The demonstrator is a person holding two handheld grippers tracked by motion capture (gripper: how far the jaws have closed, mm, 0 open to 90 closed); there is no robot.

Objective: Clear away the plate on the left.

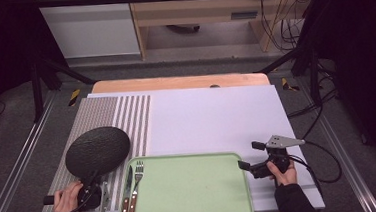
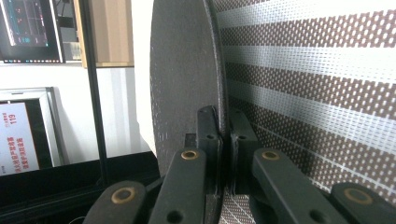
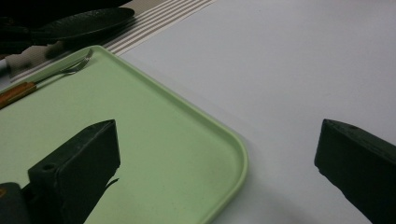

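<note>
The left gripper (image 1: 92, 185) pinches the near rim of the round, bumpy black plate (image 1: 98, 150), holding it over the striped brown mat (image 1: 107, 114). The right gripper (image 1: 249, 156) waits wide open, holding nothing, beside the light green plastic tray (image 1: 192, 191).

In the high view, the green tray (image 1: 192, 196) at the worktop's near edge was cut off by the bottom of the picture, as were the wooden handles of the knife (image 1: 128, 190) and fork (image 1: 136, 190) on its left side. The black plate (image 1: 97, 150) hid the left gripper (image 1: 92, 180) where it clamped the rim. In the left gripper view, the plate (image 2: 182, 79) ran past the top edge.
</note>
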